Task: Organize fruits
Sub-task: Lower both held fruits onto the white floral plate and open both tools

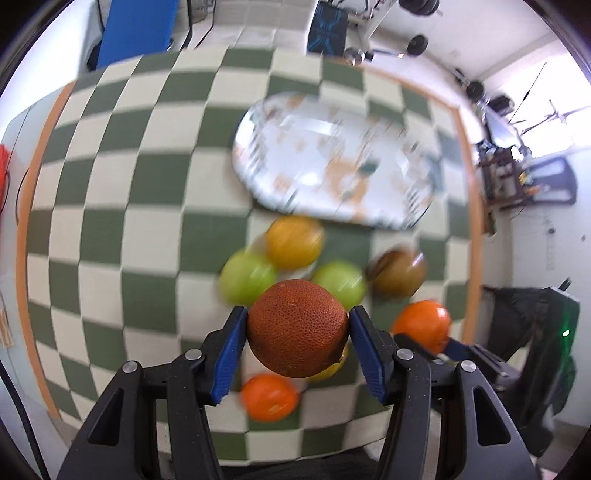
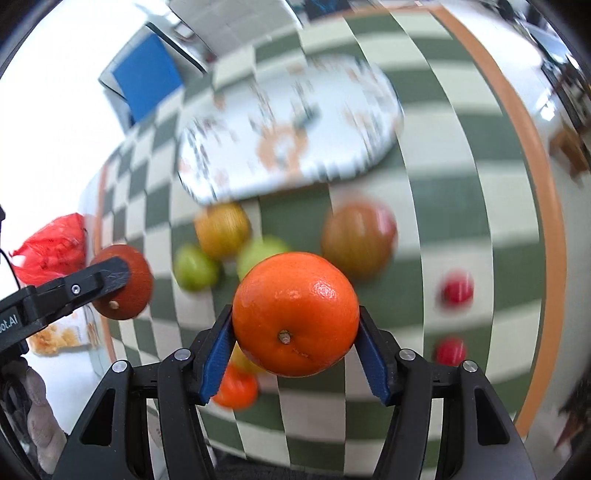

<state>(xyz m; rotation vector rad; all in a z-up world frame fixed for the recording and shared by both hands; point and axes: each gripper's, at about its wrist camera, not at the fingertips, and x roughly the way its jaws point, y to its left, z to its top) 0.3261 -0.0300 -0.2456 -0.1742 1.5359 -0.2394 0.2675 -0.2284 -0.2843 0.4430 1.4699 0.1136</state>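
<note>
My left gripper is shut on a dark reddish-brown orange, held above the checked tablecloth. My right gripper is shut on a bright orange, also lifted off the cloth. Each held fruit shows in the other view: the bright orange at the right, the dark orange at the left. Below lie two green apples, a yellow-orange fruit, a brownish apple and another orange. Beyond them sits an oval patterned tray with nothing on it.
Two small red fruits lie to the right on the green-and-cream checked tablecloth. A red plastic bag sits off the table's left edge. A blue panel stands behind the table. The background is motion-blurred.
</note>
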